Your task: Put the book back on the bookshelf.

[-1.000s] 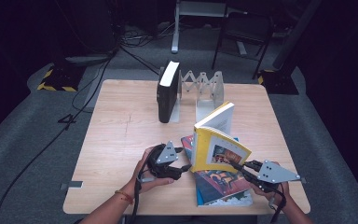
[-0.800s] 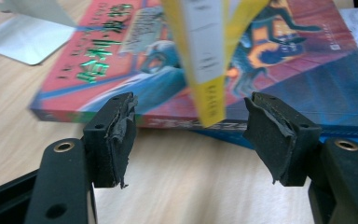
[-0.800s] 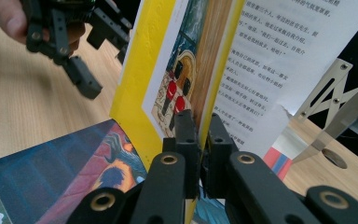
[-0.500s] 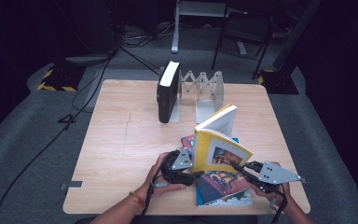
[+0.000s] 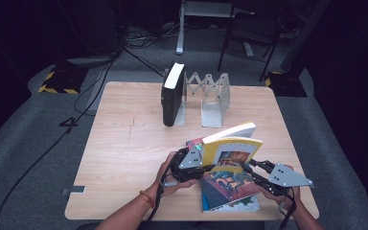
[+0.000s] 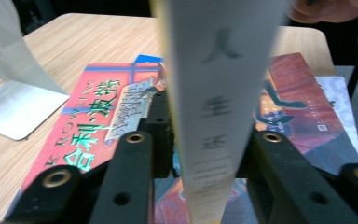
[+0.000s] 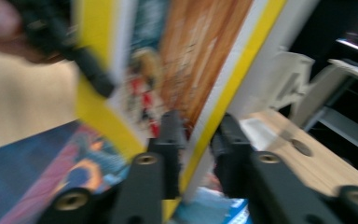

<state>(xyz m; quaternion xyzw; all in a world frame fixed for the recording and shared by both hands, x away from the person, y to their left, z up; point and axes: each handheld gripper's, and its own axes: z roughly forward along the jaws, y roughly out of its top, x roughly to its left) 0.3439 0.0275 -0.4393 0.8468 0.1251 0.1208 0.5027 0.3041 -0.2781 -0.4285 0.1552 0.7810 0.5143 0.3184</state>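
A yellow book (image 5: 232, 146) is held up over a stack of flat books (image 5: 230, 189) near the table's front edge. My left gripper (image 5: 203, 163) is at its left end. In the left gripper view the white spine (image 6: 214, 93) stands between the jaws of my left gripper (image 6: 205, 140), which have just been closing and now press on it. My right gripper (image 5: 253, 166) is at the book's lower right. In the blurred right gripper view the yellow cover edge (image 7: 200, 70) runs between the jaws of my right gripper (image 7: 198, 126), which have just been opening.
A black book (image 5: 172, 96) stands upright in a metal expanding rack (image 5: 211, 96) at the back of the wooden table (image 5: 124, 143). A red-covered book (image 6: 98, 121) lies flat under the left gripper. The person's hands come in from the front edge.
My left gripper has moved right to the yellow book's spine and closed on it. The book has tipped from standing to lying lower and wider. The right gripper has kept its place.
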